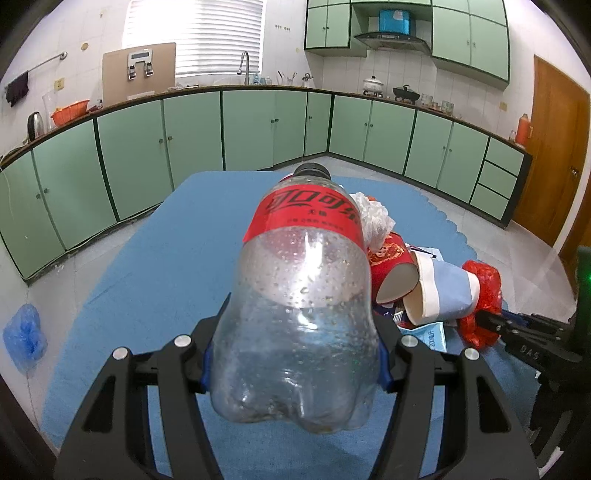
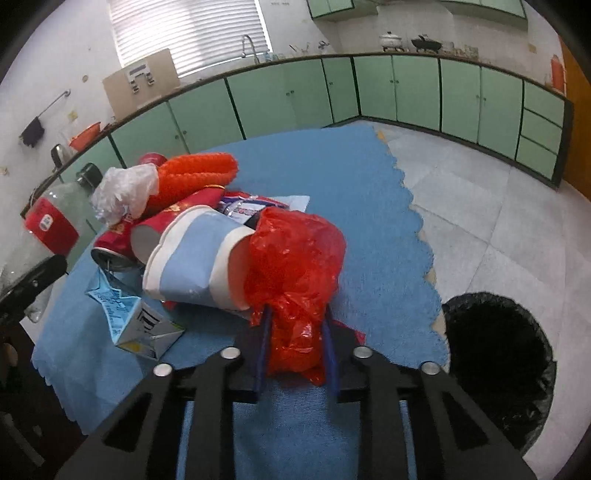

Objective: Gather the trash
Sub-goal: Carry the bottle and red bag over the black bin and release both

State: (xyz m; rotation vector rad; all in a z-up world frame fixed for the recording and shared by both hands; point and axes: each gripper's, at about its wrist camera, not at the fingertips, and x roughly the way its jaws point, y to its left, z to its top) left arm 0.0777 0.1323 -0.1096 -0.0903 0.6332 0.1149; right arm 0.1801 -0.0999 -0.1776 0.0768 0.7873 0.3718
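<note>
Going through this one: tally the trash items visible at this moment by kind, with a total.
Plastic bottle: 1
Paper cups, red and blue-and-white: 2
Plastic bags, red and white: 2
Drink carton: 1
Red can: 1
Orange mesh piece: 1
Printed wrapper: 1
Total: 9

Both views evenly lit, soft daylight. Source: blinded window (image 1: 194, 35) at back wall, blown out to near white. Shadows faint and diffuse on the blue tabletop (image 1: 155, 266). Glare streak down the clear bottle (image 1: 299, 295). Strong fisheye bend: cabinets (image 1: 192, 129) curve, corners vignette to black. Right wrist view softer, slight blur; bin (image 2: 498, 365) interior reads pure black.
</note>
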